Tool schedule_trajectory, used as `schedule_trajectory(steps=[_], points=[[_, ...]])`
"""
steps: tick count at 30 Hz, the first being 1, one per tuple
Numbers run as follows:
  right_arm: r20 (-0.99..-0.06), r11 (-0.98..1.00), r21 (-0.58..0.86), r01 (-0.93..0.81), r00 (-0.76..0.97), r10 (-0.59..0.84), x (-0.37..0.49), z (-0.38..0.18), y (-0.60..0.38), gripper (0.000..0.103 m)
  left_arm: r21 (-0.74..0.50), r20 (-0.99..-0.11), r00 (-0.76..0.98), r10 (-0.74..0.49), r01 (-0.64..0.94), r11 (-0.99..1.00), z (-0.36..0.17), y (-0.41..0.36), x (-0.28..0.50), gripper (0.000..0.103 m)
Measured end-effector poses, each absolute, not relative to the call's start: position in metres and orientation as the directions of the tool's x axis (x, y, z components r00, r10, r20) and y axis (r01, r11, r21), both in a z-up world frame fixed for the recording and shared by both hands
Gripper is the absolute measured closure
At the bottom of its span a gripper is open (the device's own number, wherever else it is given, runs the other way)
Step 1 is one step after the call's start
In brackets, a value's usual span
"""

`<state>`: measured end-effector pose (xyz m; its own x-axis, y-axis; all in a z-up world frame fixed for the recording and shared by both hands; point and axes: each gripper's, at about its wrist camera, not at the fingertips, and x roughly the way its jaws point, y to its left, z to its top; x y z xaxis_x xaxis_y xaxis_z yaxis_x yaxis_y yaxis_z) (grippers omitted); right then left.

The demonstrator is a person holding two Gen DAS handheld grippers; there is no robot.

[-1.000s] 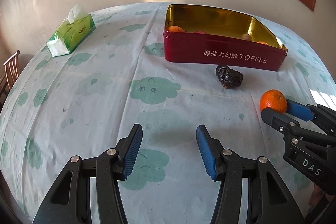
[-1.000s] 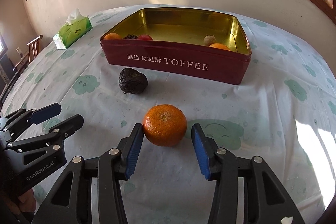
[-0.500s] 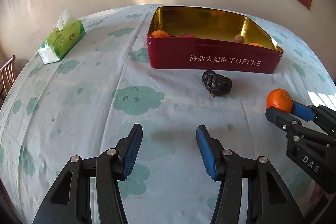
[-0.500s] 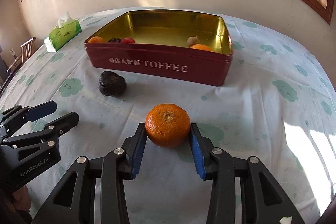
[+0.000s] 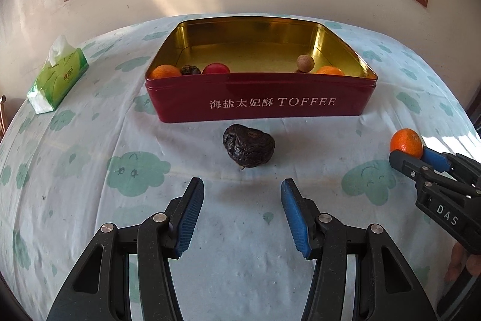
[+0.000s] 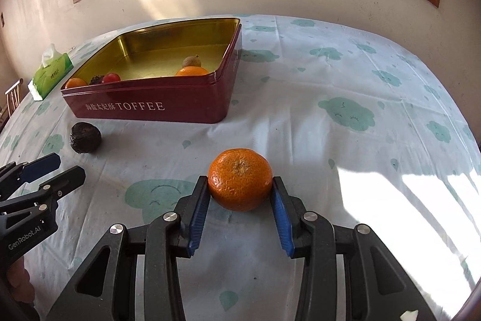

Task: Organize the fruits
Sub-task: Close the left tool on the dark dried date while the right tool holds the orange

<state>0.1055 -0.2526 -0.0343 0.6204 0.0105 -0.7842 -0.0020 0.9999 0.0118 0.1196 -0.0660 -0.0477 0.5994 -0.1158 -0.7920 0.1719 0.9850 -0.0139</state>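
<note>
Right gripper (image 6: 240,196) jaws clamp round orange mandarin (image 6: 240,179) above cloud-print tabletop (image 6: 330,125). Left gripper (image 5: 242,215) jaws narrow, empty, near wrinkled dark fruit (image 5: 249,149) before red toffee tin (image 5: 258,104).

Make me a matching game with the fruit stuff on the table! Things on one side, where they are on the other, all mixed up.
Things:
1. mandarin
2. dark wrinkled fruit
3. red fruit
4. tissue pack

Places:
A. inside the toffee tin
B. on the cloth, in front of the tin, ahead of the left gripper
C. far off to the tin's left
D. pinched between the pads of the right gripper

Pairs: 1-D, 2-B, 3-A, 4-C
</note>
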Motion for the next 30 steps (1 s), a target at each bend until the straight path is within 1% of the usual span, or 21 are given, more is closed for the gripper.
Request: schedule_trajectory(steps=[7,16,17,19,20,21,30], points=[[-0.784,1.0,0.029,-0.002,0.621,0.024,0.106,-0.035,-0.255,0.065,-0.017,-0.799,0.591,-0.116,0.169,0.985,-0.052,-0.072,0.137,0.048],[-0.787,1.0,0.003,-0.004,0.616,0.005,0.107,-0.036,-0.25,0.064,-0.018,-0.791,0.6,-0.118,0.17,0.985,-0.056,-0.072,0.145,0.048],[-0.787,1.0,0.003,-0.004,0.616,0.005,0.107,-0.036,-0.25,0.064,-0.017,-0.789,0.603,-0.119,0.173,0.985,-0.056,-0.072,0.144,0.049],[-0.787,1.0,0.001,-0.004,0.616,0.004,0.107,-0.036,-0.25,0.064,-0.023,-0.786,0.604,-0.133,0.185,0.982,-0.056,-0.073,0.143,0.054],[-0.788,1.0,0.001,-0.004,0.616,0.003,0.107,-0.036,-0.25,0.064,-0.023,-0.785,0.605,-0.135,0.19,0.982,-0.055,-0.073,0.142,0.061],[-0.788,1.0,0.0,-0.004,0.616,0.003,0.107,-0.036,-0.25,0.064,-0.023,-0.783,0.606,-0.138,0.194,0.981,-0.055,-0.073,0.142,0.065],[-0.788,1.0,-0.005,-0.004,0.616,-0.002,0.107,-0.036,-0.25,0.064,-0.016,-0.782,0.608,-0.134,0.195,0.981,-0.054,-0.074,0.137,0.068]])
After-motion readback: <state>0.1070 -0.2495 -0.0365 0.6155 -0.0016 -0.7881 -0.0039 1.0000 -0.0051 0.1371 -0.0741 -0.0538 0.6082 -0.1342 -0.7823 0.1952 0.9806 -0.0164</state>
